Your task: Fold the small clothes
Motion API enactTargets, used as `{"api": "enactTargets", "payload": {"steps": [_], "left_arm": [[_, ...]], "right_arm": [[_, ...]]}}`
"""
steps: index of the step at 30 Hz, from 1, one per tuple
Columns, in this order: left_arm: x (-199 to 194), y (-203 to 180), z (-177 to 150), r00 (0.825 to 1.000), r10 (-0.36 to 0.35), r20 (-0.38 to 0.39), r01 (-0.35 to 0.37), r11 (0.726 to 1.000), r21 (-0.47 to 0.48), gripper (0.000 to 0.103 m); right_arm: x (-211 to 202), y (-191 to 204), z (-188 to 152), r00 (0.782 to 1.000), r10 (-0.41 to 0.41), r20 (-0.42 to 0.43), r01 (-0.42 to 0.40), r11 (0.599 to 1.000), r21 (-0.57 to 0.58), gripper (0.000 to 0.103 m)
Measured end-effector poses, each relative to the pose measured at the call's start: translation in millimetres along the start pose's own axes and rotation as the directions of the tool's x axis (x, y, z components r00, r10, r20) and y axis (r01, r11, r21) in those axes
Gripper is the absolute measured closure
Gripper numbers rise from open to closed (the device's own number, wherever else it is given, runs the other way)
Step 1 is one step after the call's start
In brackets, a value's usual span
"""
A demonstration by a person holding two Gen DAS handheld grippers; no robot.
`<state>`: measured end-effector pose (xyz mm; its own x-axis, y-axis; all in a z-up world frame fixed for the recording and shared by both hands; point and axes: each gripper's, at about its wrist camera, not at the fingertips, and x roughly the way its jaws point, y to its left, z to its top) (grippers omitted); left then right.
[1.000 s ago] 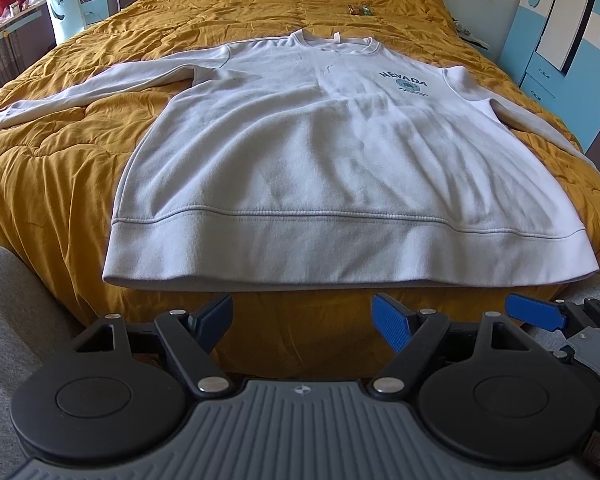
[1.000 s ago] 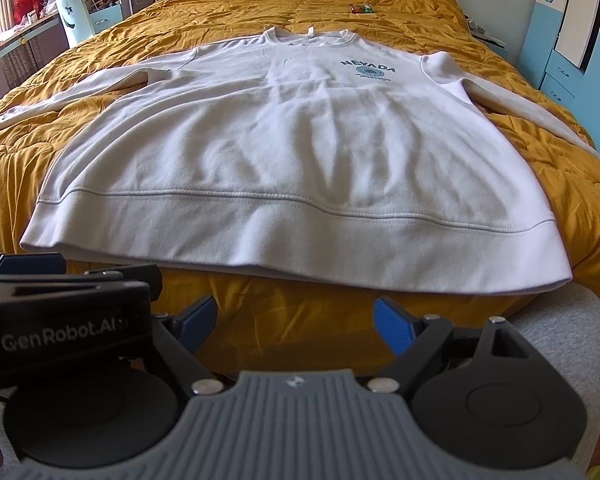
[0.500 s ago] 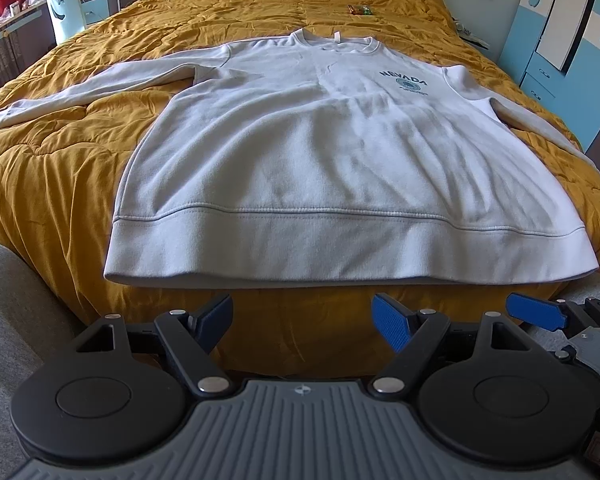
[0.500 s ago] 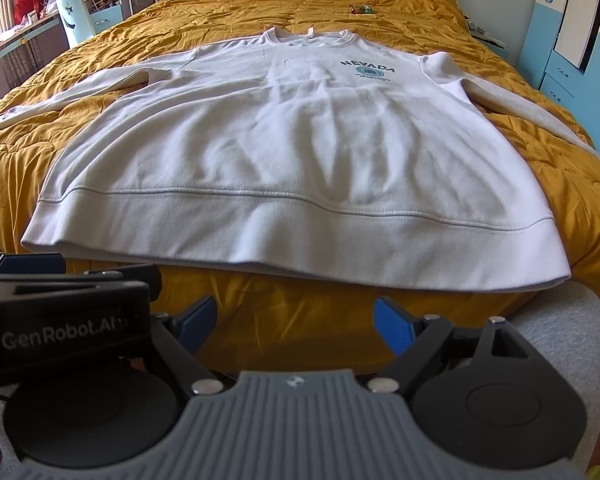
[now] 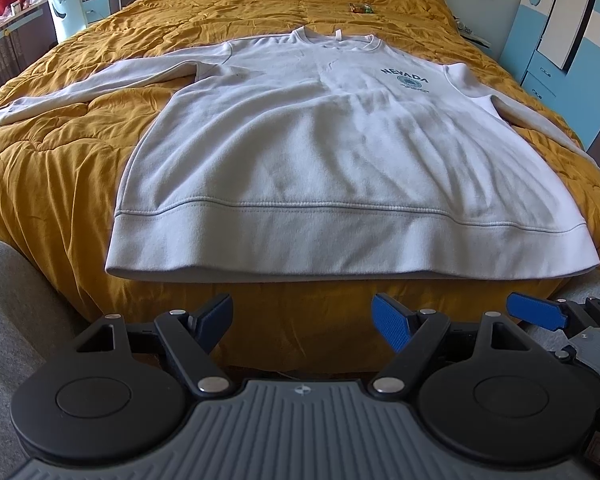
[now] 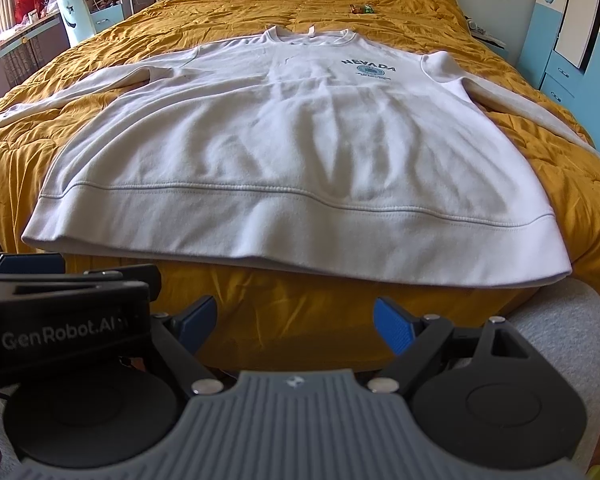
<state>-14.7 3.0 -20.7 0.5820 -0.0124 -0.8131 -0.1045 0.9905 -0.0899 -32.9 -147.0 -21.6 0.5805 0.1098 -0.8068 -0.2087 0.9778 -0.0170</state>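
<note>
A white sweatshirt (image 5: 332, 152) with blue "NEVADA" print lies flat and face up on the mustard bed quilt (image 5: 52, 168), sleeves spread out, hem at the near bed edge. It also shows in the right wrist view (image 6: 300, 152). My left gripper (image 5: 302, 324) is open and empty, just short of the hem, below the bed edge. My right gripper (image 6: 294, 326) is open and empty, also just short of the hem. The left gripper's body (image 6: 60, 332) shows at the left of the right wrist view.
A small colourful item (image 5: 362, 8) lies far up the bed. A desk with a light-blue chair (image 5: 66, 10) stands at the far left. Blue-and-white wardrobes (image 5: 572, 40) line the right wall. Grey upholstery (image 5: 8, 300) sits at the bed's foot.
Both views have shifted very slightly; the sweatshirt has not moved and both grippers stay open.
</note>
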Motion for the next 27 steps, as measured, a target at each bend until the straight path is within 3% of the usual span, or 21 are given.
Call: {"api": "enactTargets", "payload": {"steps": [23, 27], "left_arm": [[-9, 0, 0, 0.999, -0.004, 0.034, 0.004, 1.000, 0.003, 0.010], [-12, 2, -1, 0.999, -0.010, 0.051, 0.010, 1.000, 0.000, 0.015]], "right_arm": [[-11, 1, -1, 1.000, -0.002, 0.019, 0.002, 1.000, 0.009, 0.022], [-13, 3, -1, 0.999, -0.002, 0.035, 0.002, 1.000, 0.004, 0.022]]}}
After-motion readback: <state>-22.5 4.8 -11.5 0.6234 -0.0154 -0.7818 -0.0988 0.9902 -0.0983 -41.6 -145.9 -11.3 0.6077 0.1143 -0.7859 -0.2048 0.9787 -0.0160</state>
